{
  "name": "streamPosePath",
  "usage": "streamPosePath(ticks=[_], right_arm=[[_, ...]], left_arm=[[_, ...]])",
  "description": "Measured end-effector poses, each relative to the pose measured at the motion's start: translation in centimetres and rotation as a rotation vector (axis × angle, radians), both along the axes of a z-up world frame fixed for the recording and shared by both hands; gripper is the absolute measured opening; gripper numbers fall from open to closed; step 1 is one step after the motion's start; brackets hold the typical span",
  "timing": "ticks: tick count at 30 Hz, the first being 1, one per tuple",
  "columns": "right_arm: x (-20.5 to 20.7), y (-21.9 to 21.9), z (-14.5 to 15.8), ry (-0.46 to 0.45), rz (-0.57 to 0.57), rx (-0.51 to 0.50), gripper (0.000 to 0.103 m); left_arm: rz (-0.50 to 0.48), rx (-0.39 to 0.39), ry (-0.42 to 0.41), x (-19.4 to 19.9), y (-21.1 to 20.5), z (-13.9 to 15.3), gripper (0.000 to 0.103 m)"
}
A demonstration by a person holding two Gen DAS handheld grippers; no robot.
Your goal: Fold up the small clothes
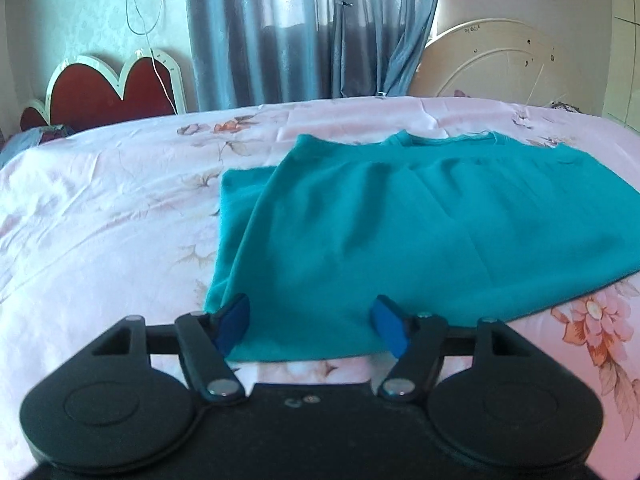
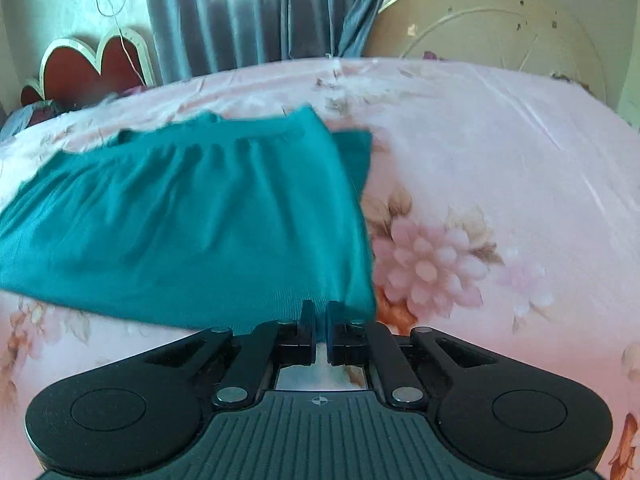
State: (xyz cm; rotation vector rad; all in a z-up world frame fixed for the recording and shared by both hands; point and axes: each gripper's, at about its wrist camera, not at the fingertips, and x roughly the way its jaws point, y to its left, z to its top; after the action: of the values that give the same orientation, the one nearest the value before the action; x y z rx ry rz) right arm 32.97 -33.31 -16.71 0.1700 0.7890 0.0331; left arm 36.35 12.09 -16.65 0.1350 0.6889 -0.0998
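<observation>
A teal knit top (image 1: pixel 400 220) lies on the pink floral bedsheet (image 1: pixel 100 208), neckline away from me, both sleeves folded in. My left gripper (image 1: pixel 310 320) is open; its blue pads straddle the near left corner of the hem, low over the cloth. In the right wrist view the same top (image 2: pixel 180 216) fills the left half. My right gripper (image 2: pixel 319 320) is shut on the near right corner of the hem, and the cloth there is slightly lifted.
The bedsheet (image 2: pixel 500 152) stretches wide to the right of the top. A red heart-shaped headboard (image 1: pixel 104 88) stands at the far left, grey-blue curtains (image 1: pixel 304 28) behind the bed, and a round cream board (image 1: pixel 500 64) leans at the far right.
</observation>
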Motion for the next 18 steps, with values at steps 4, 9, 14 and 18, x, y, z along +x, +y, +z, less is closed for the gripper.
streamPosePath(ticks=[4,9,14,18], right_arm=[[0.6,-0.1,-1.6,0.061,-0.013,-0.031,0.004],[0.6,0.5,-0.8,0.059,-0.042,-0.018,0.004],[0.7,0.8,-0.6,0.085,-0.053,-0.023,0.005],[-0.9,1.3,1.1,-0.014,-0.067,-0.003,0.072]], left_arm=[[0.011,-0.001,0.031,0.3,0.1,-0.1,0.065],[0.082,-0.066,0.056,0.7,0.3,0.2,0.071],[0.069,0.003,0.072,0.7,-0.9,-0.1,0.071],[0.083,-0.012,0.052,-1.1,-0.7,1.2,0.071]])
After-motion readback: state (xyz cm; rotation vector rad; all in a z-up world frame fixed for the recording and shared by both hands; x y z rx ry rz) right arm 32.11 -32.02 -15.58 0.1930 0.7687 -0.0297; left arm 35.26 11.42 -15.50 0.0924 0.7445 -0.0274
